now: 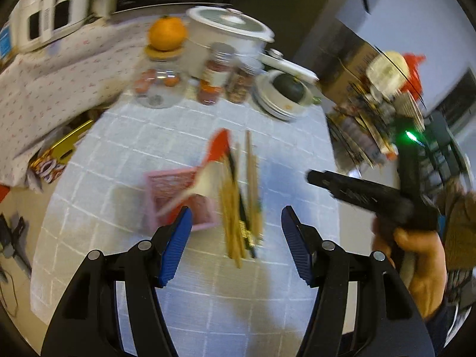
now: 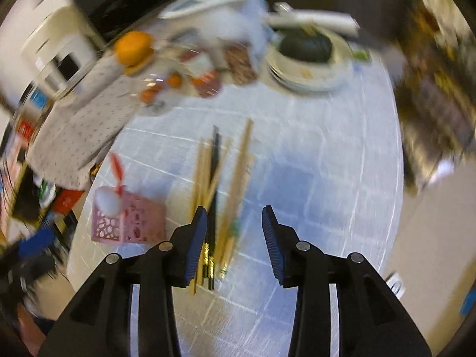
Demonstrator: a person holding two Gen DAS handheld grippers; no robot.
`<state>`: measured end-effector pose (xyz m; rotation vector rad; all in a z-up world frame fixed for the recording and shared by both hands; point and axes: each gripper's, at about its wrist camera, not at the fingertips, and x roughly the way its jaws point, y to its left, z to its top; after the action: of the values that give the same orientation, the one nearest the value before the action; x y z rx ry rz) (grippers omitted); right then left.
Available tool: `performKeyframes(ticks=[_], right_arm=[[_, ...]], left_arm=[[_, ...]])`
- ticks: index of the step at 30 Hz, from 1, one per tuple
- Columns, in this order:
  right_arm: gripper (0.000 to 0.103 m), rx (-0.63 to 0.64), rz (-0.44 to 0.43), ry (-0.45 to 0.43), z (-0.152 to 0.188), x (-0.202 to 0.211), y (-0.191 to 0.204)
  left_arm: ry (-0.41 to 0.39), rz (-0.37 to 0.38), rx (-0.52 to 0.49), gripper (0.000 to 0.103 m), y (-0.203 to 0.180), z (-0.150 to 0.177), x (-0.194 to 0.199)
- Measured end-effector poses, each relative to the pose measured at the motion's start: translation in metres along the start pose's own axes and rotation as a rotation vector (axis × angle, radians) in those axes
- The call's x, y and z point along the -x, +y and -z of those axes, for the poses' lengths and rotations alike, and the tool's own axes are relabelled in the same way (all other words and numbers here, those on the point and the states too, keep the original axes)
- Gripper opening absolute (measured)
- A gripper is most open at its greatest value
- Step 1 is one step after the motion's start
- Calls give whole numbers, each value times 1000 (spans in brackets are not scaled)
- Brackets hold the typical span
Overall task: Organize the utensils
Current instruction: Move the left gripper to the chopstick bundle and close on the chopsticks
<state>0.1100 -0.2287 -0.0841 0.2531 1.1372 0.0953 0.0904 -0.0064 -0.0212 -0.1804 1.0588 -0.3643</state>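
A bundle of wooden and black chopsticks (image 1: pixel 239 205) lies on the white grid tablecloth (image 1: pixel 134 148); it also shows in the right wrist view (image 2: pixel 220 196). A pink cut-out holder (image 1: pixel 178 200) stands left of it with a red-and-white spatula (image 1: pixel 212 163) leaning in it; the holder (image 2: pixel 131 221) and the spatula (image 2: pixel 108 200) show in the right wrist view too. My left gripper (image 1: pixel 236 238) is open above the bundle's near end. My right gripper (image 2: pixel 235 238) is open, its left finger over the chopsticks. The right gripper also shows in the left view (image 1: pixel 342 187), hand-held.
At the table's far side stand a glass jar (image 1: pixel 159 86) with an orange (image 1: pixel 166 32) on its lid, spice jars (image 1: pixel 214 74), a white lidded pot (image 1: pixel 229 29) and stacked plates (image 1: pixel 282 95) with a dark fruit. A cluttered rack (image 1: pixel 372 119) stands right.
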Motion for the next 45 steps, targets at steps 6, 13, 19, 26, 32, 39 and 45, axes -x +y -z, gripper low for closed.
performKeyframes(ticks=[6, 13, 19, 26, 32, 39, 45], right_arm=[[39, -88, 6, 34, 4, 0, -32], [39, -205, -20, -13, 4, 29, -71], [39, -300, -50, -51, 4, 49, -106], [39, -315, -66, -85, 9, 65, -125], [39, -310, -92, -83, 11, 66, -126], [39, -301, -107, -77, 11, 64, -121], [39, -292, -107, -82, 10, 65, -117]], left_arm=[[61, -11, -99, 60, -47, 12, -33], [150, -85, -218, 60, -97, 14, -101], [172, -238, -212, 59, -92, -13, -167], [176, -327, -126, 42, -74, -38, -215], [167, -382, -79, 29, -61, -50, -230], [232, -437, -63, 30, -47, -45, -249], [229, -431, -36, 56, -34, -39, -253]])
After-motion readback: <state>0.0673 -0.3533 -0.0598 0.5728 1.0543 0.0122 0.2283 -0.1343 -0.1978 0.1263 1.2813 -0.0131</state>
